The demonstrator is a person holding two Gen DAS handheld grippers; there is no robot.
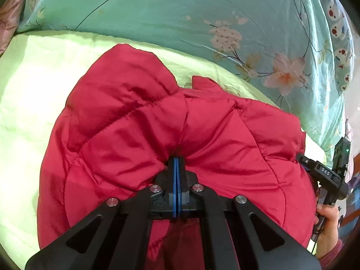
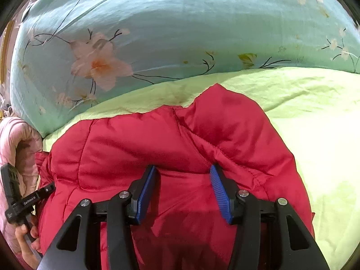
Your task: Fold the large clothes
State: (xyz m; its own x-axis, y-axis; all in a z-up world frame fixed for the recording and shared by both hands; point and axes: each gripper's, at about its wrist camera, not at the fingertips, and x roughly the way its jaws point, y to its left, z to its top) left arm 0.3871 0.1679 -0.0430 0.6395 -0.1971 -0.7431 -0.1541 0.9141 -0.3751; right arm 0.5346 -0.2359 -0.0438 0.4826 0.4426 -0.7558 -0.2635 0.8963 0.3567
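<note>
A red jacket (image 1: 157,123) lies bunched on the green sheet (image 1: 29,85) of the bed, near the floral quilt (image 1: 180,11). The left tool (image 1: 176,159) is pinched tight on a fold of jacket. The right tool (image 2: 183,171) stands half open, its pads (image 2: 147,191) pressed into the jacket without gripping it.

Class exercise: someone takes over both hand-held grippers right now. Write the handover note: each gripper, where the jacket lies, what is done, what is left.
Left gripper: shut, its blue pads pressed together with the tips pushed into the red puffer jacket; whether fabric is pinched cannot be told.
Right gripper: open, both fingertips resting against the jacket, nothing clamped.
Jacket: bunched on the light green sheet, in front of the teal floral quilt. A pink padded item lies at its side.
Done: no neat fold visible.
Left: probably close the right gripper on fabric, then spread and fold.
</note>
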